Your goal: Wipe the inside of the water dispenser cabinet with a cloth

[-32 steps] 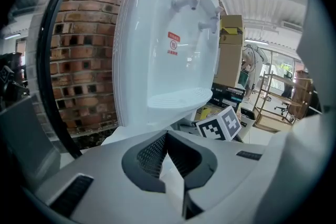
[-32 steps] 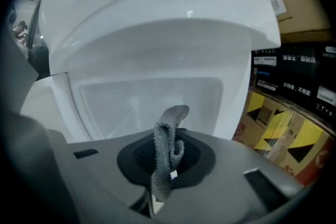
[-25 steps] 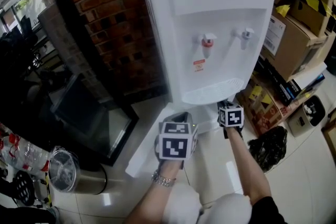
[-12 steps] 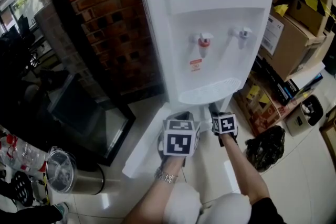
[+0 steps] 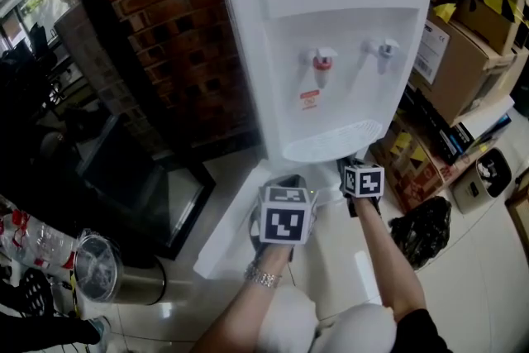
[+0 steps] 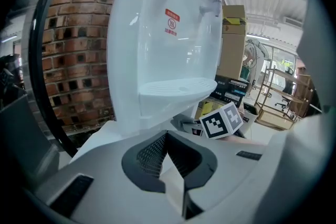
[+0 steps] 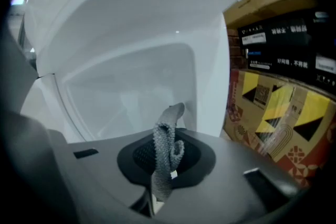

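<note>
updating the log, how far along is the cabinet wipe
Done: the cabinet door stands open. In hand: the right gripper pinches the grey cloth at the cabinet opening; the left gripper is shut, empty. Left: the wiping itself; wall progress can't be judged.

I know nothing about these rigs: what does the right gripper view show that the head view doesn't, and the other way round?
Only the right gripper view shows the right gripper with its jaws shut on a grey cloth, and the white inside of the open cabinet just ahead of it. Only the head view shows the red tap, the brick wall and a metal bin on the floor. Both show the white water dispenser and the cardboard boxes beside it.
</note>
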{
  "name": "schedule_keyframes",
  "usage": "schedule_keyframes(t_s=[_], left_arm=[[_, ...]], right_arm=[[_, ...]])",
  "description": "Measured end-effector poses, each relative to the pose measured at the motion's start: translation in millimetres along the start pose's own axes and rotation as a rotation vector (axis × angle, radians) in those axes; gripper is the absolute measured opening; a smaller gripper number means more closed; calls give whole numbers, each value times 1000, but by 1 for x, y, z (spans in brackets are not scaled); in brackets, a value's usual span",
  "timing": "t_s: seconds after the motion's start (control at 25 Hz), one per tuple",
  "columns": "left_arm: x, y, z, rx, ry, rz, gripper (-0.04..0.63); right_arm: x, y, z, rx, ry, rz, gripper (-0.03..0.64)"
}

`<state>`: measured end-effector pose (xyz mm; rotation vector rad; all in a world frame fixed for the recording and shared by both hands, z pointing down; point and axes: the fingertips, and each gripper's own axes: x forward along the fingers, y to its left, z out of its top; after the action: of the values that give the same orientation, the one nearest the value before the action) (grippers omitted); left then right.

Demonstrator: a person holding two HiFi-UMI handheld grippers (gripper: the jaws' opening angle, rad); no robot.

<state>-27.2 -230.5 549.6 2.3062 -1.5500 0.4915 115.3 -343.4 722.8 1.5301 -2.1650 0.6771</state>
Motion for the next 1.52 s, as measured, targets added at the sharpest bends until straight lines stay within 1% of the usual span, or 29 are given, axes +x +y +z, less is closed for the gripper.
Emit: schedule_keyframes(t_s=[0.12, 0.2, 0.28, 0.36, 0.44, 0.52, 0.68, 0.76, 0.8, 0.88, 1.0, 1.12, 1.2, 1.28, 1.36, 1.44, 1.52], left_arm=[[-2, 5, 1, -7, -3, 13, 3], [-2, 8, 1, -13, -4, 20, 3], [-1, 7, 1, -15, -4, 20, 3], [-1, 5, 2, -12, -6, 15, 3], [0, 1, 2, -10, -6, 7, 3], [0, 1, 2, -11, -7, 5, 3], [3, 1, 1, -13, -5, 5, 3], [5, 1, 0, -12, -3, 3, 3], [5, 1, -1, -13, -1, 3, 3], [5, 1, -1, -17, 0, 2, 3], [4, 2, 0, -24, -1, -5, 3], [6, 2, 0, -26, -2, -9, 3], [7, 1, -1, -24, 0, -12, 3], [8, 1, -1, -25, -1, -14, 3], [9, -1, -1, -27, -4, -16, 3], [10, -1, -1, -28, -4, -17, 3], [9, 0, -1, -29, -3, -16, 3]], right_arm=[[11, -18, -33, 68, 73, -15, 20], [17, -24, -60, 74, 136, -24, 20], [24, -22, -89, 74, 205, -17, 20], [30, -13, -118, 102, 266, 9, 20], [30, -4, -132, 104, 290, 32, 20], [25, 5, -117, 67, 246, 48, 20], [3, 17, -28, 17, 27, 71, 20], [-4, 15, 3, 16, -47, 64, 20], [-4, 10, 10, 27, -64, 56, 20], [1, -4, 6, 48, -54, 23, 20], [14, -28, -31, 78, 31, -36, 20], [26, -36, -72, 110, 122, -50, 20], [30, -34, -91, 102, 166, -50, 20], [34, -25, -105, 80, 204, -37, 20], [37, -6, -111, 49, 221, -5, 20], [38, 17, -102, 15, 197, 38, 20], [37, 41, -78, -13, 135, 87, 20]])
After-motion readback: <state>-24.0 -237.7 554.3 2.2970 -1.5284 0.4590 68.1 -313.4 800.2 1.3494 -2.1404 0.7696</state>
